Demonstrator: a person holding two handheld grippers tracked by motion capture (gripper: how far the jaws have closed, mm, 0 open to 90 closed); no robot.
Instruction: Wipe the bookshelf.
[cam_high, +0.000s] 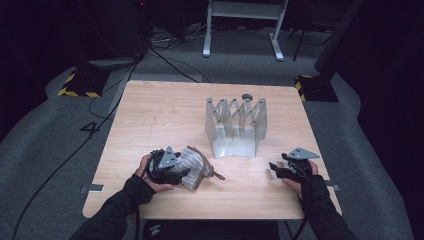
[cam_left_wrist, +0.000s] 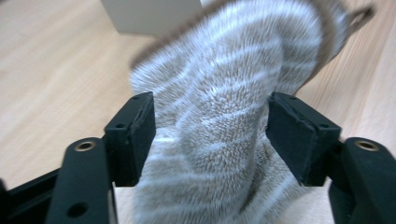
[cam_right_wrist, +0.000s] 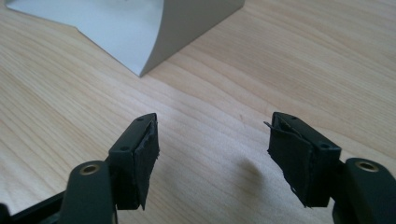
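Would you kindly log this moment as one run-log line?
left gripper: open around striped sock | right gripper: open, empty | grey rack: mid-table

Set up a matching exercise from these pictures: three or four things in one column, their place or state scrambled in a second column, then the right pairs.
1. striped fuzzy cloth
2. right gripper
3. grey metal rack
4. left gripper

a. stands upright mid-table
b. jaws apart over bare wood
c. lies bunched near the table's front left
d. jaws apart with fabric between them

Pairs: 1-c, 2-b, 3-a, 4-d
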